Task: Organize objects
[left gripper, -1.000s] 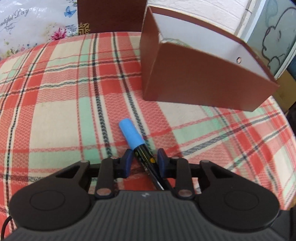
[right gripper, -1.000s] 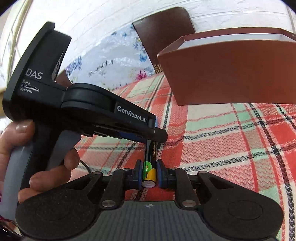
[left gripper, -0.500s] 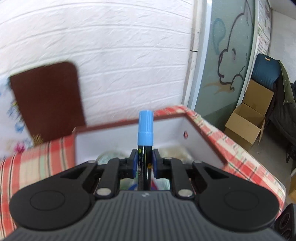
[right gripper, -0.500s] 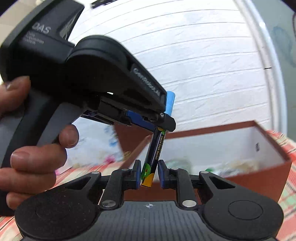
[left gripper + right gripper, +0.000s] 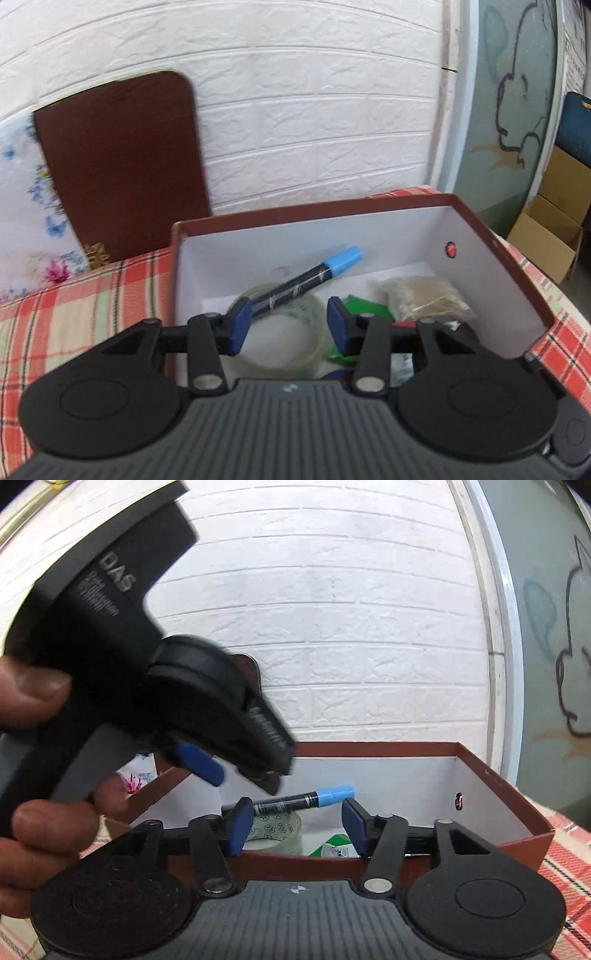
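A black marker (image 5: 295, 286) with a light-blue cap lies tilted inside the brown box (image 5: 314, 213), its barrel over a clear tape roll (image 5: 284, 339). My left gripper (image 5: 284, 325) hovers over the box's near side. Its jaws are opening, and the pads do not press on the marker. In the right wrist view the marker (image 5: 295, 798) shows beyond my right gripper (image 5: 295, 823), whose jaws are also opening with nothing gripped. A hand (image 5: 40, 823) holds the left gripper (image 5: 236, 775) up at the left, above the box (image 5: 369, 745).
The box also holds a green carton (image 5: 334, 845), green pieces (image 5: 364, 306) and a bag of beige material (image 5: 421, 295). It stands on a red plaid tablecloth (image 5: 92, 291). A brown board (image 5: 118, 166) leans on the white brick wall. Cardboard boxes (image 5: 550, 236) sit on the floor at right.
Both grippers rose from the tablecloth to the box with the marker shut between their pads. Both have since opened, and the marker has dropped into the box onto the tape roll.
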Action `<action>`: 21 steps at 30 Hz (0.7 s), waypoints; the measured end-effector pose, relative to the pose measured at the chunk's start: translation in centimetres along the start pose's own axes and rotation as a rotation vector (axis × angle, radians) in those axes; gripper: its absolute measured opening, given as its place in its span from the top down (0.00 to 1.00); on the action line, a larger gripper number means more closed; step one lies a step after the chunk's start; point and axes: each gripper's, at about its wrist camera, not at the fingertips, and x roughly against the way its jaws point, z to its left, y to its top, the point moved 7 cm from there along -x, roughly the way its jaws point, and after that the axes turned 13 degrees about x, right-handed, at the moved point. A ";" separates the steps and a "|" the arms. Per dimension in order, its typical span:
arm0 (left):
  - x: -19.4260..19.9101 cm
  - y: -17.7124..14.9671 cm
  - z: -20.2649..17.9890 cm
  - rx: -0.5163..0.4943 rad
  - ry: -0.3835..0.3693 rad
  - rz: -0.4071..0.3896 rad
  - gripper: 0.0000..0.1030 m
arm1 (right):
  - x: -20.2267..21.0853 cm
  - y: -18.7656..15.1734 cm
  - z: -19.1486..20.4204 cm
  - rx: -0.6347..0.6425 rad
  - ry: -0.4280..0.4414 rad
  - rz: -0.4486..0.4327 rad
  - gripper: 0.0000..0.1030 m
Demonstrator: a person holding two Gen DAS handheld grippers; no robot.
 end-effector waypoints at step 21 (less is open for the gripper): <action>6.3 -16.9 12.5 0.104 0.103 -0.018 0.20 | 6.1 -7.6 3.1 -0.111 0.023 0.400 0.37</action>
